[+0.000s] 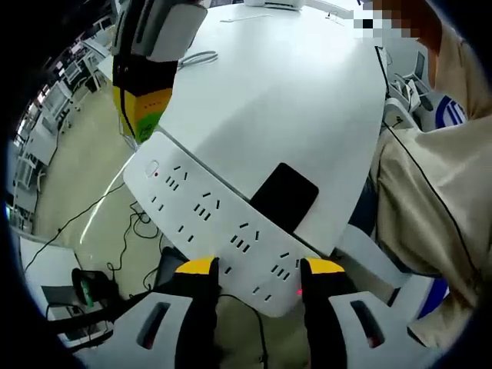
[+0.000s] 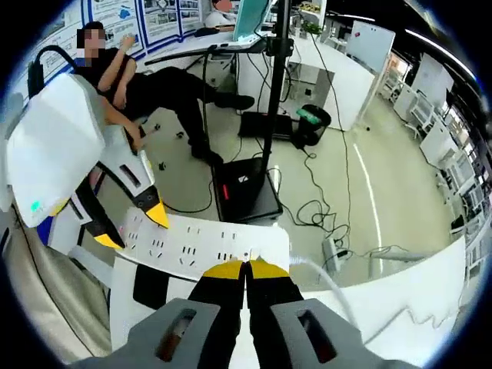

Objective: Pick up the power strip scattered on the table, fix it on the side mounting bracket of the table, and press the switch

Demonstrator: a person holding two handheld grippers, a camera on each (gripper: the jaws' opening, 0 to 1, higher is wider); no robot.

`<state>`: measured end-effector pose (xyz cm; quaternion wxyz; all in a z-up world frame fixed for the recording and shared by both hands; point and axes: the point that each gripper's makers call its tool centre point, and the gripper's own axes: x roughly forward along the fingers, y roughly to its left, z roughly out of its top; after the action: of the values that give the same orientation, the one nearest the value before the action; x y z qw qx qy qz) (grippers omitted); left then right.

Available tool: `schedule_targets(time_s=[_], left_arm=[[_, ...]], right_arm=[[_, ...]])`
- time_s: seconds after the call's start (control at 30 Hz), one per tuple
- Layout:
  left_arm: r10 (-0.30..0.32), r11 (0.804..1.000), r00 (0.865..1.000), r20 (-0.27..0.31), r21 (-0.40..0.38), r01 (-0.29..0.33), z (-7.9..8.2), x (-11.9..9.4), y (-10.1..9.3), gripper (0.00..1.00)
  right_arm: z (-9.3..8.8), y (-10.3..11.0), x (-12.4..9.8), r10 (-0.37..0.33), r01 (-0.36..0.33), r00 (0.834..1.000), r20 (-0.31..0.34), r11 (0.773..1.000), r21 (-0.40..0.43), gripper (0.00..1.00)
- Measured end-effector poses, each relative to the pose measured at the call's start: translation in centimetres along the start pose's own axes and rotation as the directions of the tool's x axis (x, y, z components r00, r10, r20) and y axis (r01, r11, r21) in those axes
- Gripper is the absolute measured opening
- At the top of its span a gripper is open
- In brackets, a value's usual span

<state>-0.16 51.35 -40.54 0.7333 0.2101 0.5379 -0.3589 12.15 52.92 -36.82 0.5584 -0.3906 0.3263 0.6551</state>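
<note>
Left gripper view had my left gripper (image 1: 254, 269) clamped on the near end of the power strip (image 1: 211, 227), whose long axis ran away along the table (image 1: 284, 100) edge toward the switch (image 1: 152, 166) at the far end. My right gripper (image 2: 247, 267), jaws pressed together, sat just at that switch end, so I judged it the nearer one to press.

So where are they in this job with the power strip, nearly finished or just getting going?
Well along, it seems. The power strip is off the tabletop and lies along the edge of the white table, with the left gripper gripping one end. The right gripper, jaws together, is at the strip's other end, where the switch sits. Whether the switch has been pressed, or the strip is fully seated, cannot be told.
</note>
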Motion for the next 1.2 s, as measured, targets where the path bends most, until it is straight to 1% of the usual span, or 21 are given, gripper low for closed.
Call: schedule_targets(time_s=[0.33, 0.5, 0.83, 1.1, 1.2], left_arm=[[-0.003, 1.000, 1.000, 0.016, 0.007, 0.003, 0.0, 0.0, 0.0, 0.47], [-0.003, 1.000, 1.000, 0.008, 0.009, 0.003, 0.1, 0.0, 0.0, 0.47], [-0.003, 1.000, 1.000, -0.001, 0.010, 0.003, 0.1, 0.0, 0.0, 0.47], [-0.002, 1.000, 1.000, 0.002, 0.007, 0.002, 0.2, 0.0, 0.0, 0.47], [-0.001, 1.000, 1.000, -0.001, 0.008, 0.001, 0.2, 0.1, -0.1, 0.47]], right_arm=[[-0.6, 0.1, 1.6, 0.012, -0.012, 1.000, -0.026, 1.000, 0.008, 0.00], [-0.9, 0.0, 2.3, 0.012, -0.012, 0.999, -0.038, 1.000, 0.007, 0.00], [-1.2, -0.2, 2.7, 0.019, -0.019, 0.999, -0.043, 1.000, 0.004, 0.00], [-1.6, -0.2, 3.6, 0.022, -0.022, 0.998, -0.057, 1.000, 0.009, 0.00], [-1.4, -0.5, 3.6, 0.023, -0.022, 0.998, -0.053, 1.000, 0.013, 0.00]])
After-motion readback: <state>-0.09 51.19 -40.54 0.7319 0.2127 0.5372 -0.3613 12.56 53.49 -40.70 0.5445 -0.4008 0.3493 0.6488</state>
